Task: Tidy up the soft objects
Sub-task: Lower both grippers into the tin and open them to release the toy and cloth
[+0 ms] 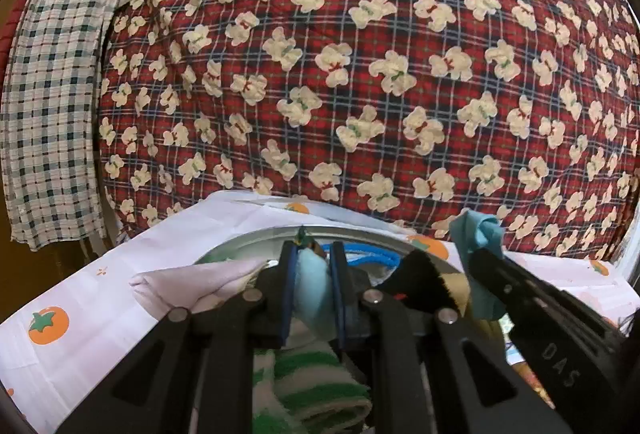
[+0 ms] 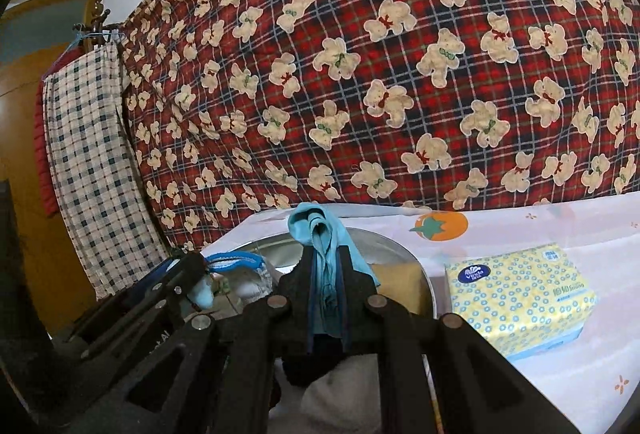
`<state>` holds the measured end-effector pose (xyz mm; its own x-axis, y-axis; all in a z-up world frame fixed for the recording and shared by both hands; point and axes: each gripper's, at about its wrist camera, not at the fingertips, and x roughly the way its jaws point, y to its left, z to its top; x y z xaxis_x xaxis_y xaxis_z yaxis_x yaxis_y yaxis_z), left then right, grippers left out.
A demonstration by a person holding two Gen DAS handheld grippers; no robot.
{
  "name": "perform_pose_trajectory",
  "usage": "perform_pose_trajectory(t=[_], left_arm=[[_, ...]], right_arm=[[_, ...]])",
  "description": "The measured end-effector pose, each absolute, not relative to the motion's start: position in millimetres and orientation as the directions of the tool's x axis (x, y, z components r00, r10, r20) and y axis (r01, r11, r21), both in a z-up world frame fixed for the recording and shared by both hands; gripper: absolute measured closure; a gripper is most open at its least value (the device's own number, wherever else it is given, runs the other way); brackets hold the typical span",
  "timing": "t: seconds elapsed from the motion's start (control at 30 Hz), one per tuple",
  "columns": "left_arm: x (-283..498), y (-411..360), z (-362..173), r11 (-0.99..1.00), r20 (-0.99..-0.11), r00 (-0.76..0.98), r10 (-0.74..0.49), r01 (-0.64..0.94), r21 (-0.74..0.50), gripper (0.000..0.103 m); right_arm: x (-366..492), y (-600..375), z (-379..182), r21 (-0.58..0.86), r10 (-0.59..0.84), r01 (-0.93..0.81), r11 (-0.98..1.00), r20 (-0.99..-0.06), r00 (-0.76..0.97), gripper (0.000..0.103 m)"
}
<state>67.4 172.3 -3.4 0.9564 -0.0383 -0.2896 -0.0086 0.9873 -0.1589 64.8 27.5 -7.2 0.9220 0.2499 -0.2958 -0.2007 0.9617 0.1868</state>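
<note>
**Two claws grip one light-blue cloth above a metal basin**

The light-blue cloth (image 2: 320,258) is a small soft piece, stretched between the two claws above the basin. One end sits pinched between the blue pads of the left claw (image 1: 313,266), where it shows as a pale blue bulge filling the narrow gap. The other end rises as a crumpled tuft out of the right claw (image 2: 326,274), whose black fingers are clenched tight on it; a length of the same fabric hangs down between those fingers. In the left wrist view the right claw appears at the right edge, with the blue tuft standing above its tip.

Below both claws lies the round metal basin (image 2: 404,254), its bright rim curving behind the fingers. Other soft things fill it: a pale pink cloth (image 1: 192,282) draped over its left rim, a green-and-white striped towel (image 1: 316,382) under the left claw, a black furry piece (image 1: 420,282) between the two claws, a blue cord (image 1: 368,254) near the far rim, and a mustard-yellow fabric (image 2: 400,286) against the right wall.

The basin stands on a table (image 2: 560,374) covered in a white cloth printed with orange tomatoes. Just beside the basin, on its right, sits a yellow patterned tissue pack (image 2: 520,294).

Behind the table hangs a red plaid blanket (image 1: 360,54) with cream teddy bears, filling most of both views. To its left a white checked cloth (image 1: 52,94) hangs from a hanger.
</note>
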Motion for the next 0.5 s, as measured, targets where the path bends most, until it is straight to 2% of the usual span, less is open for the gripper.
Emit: perform_pose_trajectory(t=[0.5], left_arm=[[74.3,168.9,-15.5,0.994,-0.339,0.941,0.006,-0.044,-0.104,0.089]], right_arm=[[68.9,36.6,-13.9,0.136,0.221,-0.184,0.974,-0.351,0.910,0.092]])
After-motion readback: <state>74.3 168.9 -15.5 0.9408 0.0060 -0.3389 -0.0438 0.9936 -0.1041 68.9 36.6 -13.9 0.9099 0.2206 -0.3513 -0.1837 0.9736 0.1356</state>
